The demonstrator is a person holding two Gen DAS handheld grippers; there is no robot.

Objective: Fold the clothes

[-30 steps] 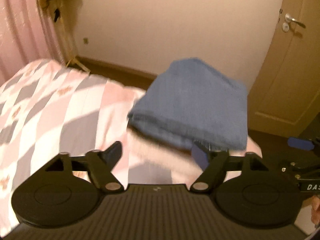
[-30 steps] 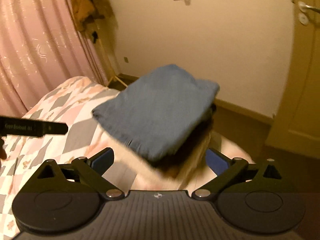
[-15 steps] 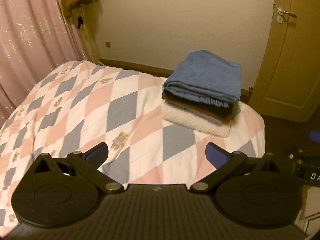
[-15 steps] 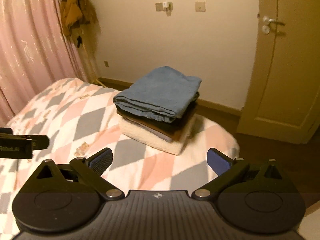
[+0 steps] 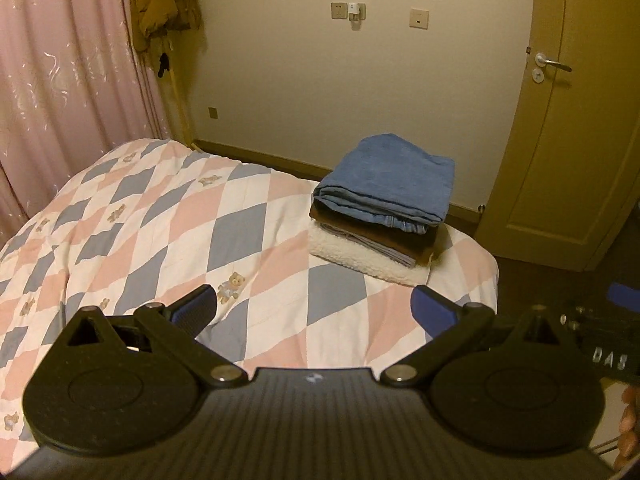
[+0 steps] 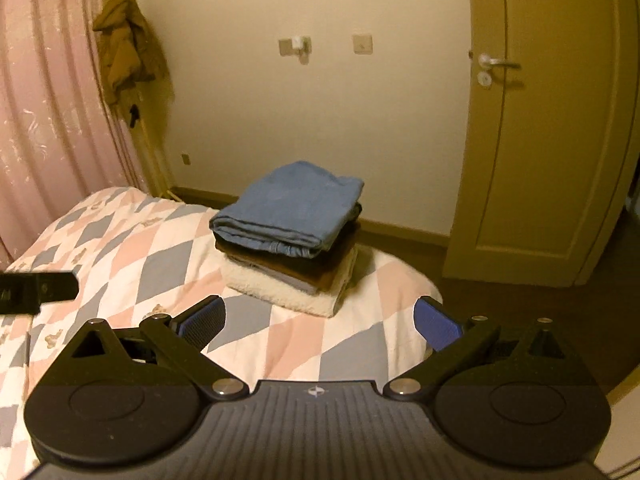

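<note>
Both tools, left (image 5: 314,306) and right (image 6: 320,316), hang spread wide and empty well back from the stack (image 6: 290,236), which sits squared near the bed's (image 5: 160,216) corner, apparently finished.

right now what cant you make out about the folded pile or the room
- Left wrist view: the layers between the blue jeans and the white fleece show edges only, so their count is unclear.
- Right wrist view: the pile's far side is hidden by the pile itself.
- The wall plates are too small to identify.
</note>
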